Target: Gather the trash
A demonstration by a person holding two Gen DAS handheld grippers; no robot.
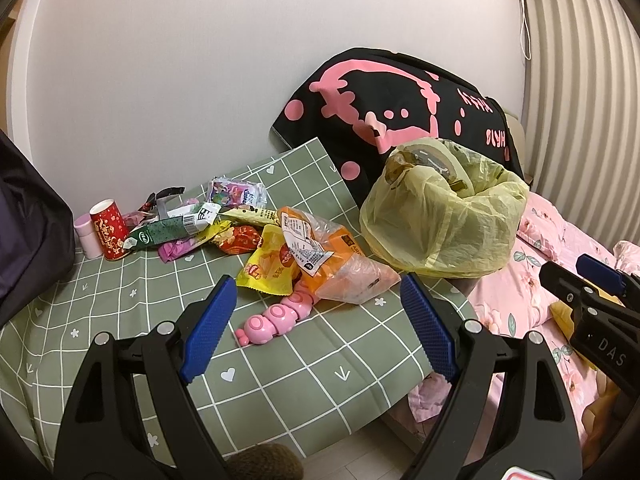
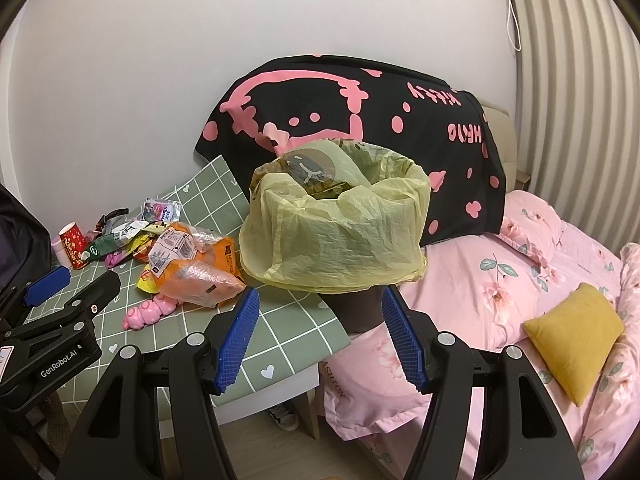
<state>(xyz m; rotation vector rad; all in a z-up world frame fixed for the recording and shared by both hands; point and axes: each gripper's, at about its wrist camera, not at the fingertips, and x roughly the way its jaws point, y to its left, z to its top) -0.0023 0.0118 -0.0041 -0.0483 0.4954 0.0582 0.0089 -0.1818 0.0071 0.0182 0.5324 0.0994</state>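
Left gripper (image 1: 316,328): being held with its blue-padded fingers spread wide and nothing between them, above the green checked cloth (image 1: 120,292)
Right gripper (image 2: 320,340): being held with its fingers likewise spread and empty, just in front of the bin's dark base
Trash pile: being seen at 11 o'clock from the left gripper; it is made up of an orange clear bag (image 1: 320,248), a yellow snack packet (image 1: 266,268), a green wrapper (image 1: 168,232) and a purple pouch (image 1: 238,192), all touching or overlapping
Red paper cup (image 1: 110,230): being shown upright at 10 o'clock, at the pile's far left edge
Pink toy (image 1: 276,316): being partly covered by the orange bag, straight ahead at 12 o'clock between the left fingers
Bin: being lined with a yellow bag (image 2: 340,232), its mouth open, at 12 o'clock from the right gripper and just right of the pile
Bed (image 2: 500,292): being seen at 2 o'clock, with a mustard cushion (image 2: 572,336) lying on it
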